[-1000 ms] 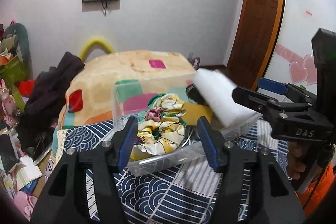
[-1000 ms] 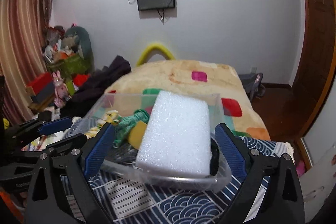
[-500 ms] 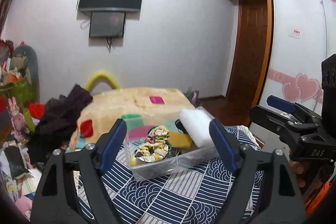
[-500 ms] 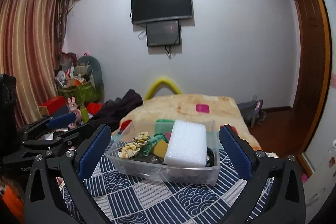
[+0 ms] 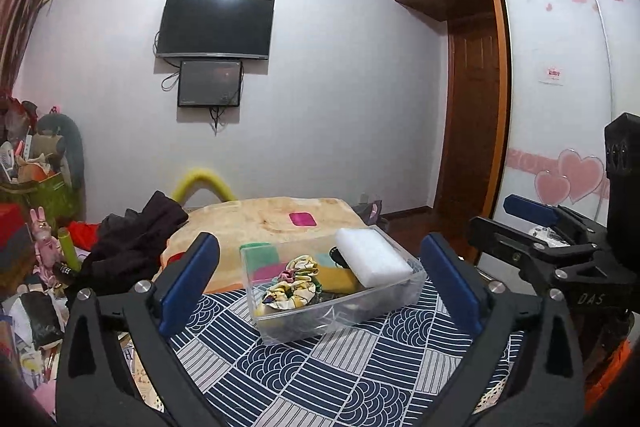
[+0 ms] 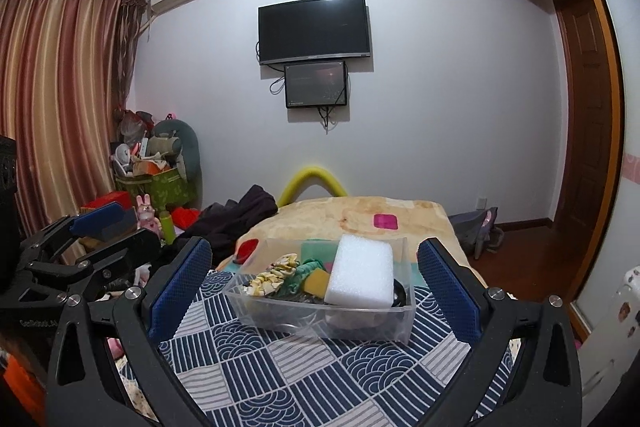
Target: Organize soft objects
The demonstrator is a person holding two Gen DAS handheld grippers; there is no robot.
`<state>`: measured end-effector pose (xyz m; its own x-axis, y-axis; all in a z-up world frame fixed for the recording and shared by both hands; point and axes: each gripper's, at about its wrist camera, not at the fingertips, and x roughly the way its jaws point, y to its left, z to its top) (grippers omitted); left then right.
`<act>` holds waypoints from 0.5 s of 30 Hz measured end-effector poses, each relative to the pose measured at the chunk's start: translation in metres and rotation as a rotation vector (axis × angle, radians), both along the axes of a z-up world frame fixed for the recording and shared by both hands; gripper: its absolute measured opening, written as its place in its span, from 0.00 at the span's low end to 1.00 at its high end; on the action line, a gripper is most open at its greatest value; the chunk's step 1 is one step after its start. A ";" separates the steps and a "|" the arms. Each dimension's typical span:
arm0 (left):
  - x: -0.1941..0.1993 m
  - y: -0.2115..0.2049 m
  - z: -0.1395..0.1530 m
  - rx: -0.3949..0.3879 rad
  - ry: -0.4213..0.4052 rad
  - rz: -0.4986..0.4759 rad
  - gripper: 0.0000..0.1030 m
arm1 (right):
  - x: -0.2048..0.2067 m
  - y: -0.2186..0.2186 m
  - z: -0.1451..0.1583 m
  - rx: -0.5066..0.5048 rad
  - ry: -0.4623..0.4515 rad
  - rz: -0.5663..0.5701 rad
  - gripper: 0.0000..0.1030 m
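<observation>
Both grippers hang released and empty, fingers spread wide: the left gripper (image 5: 320, 291) and right gripper (image 6: 314, 291) each frame the clear plastic bin (image 6: 320, 323) on the wave-patterned cloth (image 6: 312, 379). Inside, the white foam block (image 6: 360, 277) leans at 3 o'clock, the floral scrunchie (image 6: 274, 273) at 9, and a yellow sponge (image 6: 316, 282) between them.
</observation>
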<state>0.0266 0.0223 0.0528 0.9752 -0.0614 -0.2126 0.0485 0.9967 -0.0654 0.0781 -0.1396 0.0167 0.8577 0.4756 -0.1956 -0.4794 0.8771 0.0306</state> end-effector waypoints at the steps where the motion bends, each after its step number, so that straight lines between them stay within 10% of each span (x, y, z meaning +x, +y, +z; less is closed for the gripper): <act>1: 0.000 0.000 0.000 -0.001 -0.001 0.001 0.99 | 0.000 0.001 0.000 -0.002 -0.003 0.000 1.00; 15: -0.004 -0.002 -0.002 0.009 -0.006 0.012 0.99 | -0.012 -0.002 -0.003 0.005 -0.012 -0.005 1.00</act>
